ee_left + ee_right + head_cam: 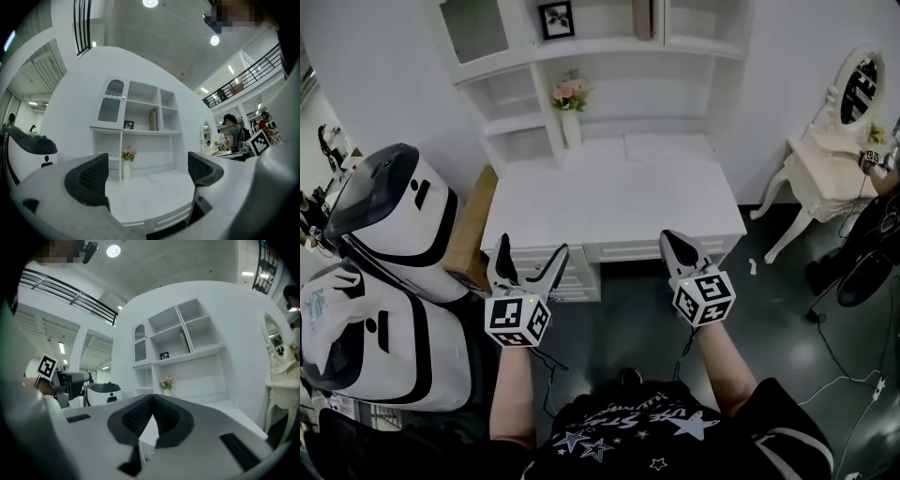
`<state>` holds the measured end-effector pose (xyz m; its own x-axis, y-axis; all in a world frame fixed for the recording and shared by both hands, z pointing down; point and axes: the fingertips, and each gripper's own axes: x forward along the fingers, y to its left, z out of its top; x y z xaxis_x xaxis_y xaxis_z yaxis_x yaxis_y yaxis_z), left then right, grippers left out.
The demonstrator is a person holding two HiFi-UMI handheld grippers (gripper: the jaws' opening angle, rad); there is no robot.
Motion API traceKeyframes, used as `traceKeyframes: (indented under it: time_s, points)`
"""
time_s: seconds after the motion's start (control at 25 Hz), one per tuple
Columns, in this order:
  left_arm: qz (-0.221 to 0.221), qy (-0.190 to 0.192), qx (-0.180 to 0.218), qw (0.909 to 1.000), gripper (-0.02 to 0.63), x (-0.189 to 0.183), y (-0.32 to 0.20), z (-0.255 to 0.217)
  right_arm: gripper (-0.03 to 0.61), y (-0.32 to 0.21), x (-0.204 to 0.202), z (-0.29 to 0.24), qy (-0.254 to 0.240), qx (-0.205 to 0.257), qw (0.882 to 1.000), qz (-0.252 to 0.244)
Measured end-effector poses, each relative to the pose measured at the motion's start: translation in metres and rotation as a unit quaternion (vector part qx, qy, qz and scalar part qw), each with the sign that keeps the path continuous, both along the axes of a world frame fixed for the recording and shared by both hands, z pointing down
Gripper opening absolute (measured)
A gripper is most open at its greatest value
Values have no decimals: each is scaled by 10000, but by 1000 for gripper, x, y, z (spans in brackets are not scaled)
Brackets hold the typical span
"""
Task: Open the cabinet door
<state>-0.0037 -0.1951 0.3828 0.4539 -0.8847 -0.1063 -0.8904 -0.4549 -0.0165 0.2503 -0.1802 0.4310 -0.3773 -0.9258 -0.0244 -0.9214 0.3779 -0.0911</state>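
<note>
The cabinet door (473, 28), white with an arched glass pane, sits closed at the top left of the white shelf unit above the desk (609, 202). It also shows in the left gripper view (111, 107) and the right gripper view (139, 344). My left gripper (532, 246) hovers before the desk's front left edge, jaws spread wide with nothing between them (146, 176). My right gripper (668, 236) hangs before the desk's front right edge, its pads (136, 420) meeting at the tips, holding nothing. Both are far below the door and apart from it.
Two large white machines (394, 220) (370, 342) stand at the left beside a wooden side panel (473, 225). A vase of flowers (569, 103) and a picture frame (556, 19) sit on the shelves. A white vanity table (834, 164) and floor cables (848, 375) are at the right.
</note>
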Motion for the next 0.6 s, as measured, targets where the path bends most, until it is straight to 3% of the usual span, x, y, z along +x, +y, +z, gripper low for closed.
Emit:
traceKeyframes:
  time_s: [0.24,0.6]
  points:
    - [-44,-76,45,10000,514,14,-36,-17,6,-43,11,-28,17,290,9995,-104]
    - [-2,-65,368,9993,514,7,-116,-47,6,-129,3,-61,162,607,9980,-79]
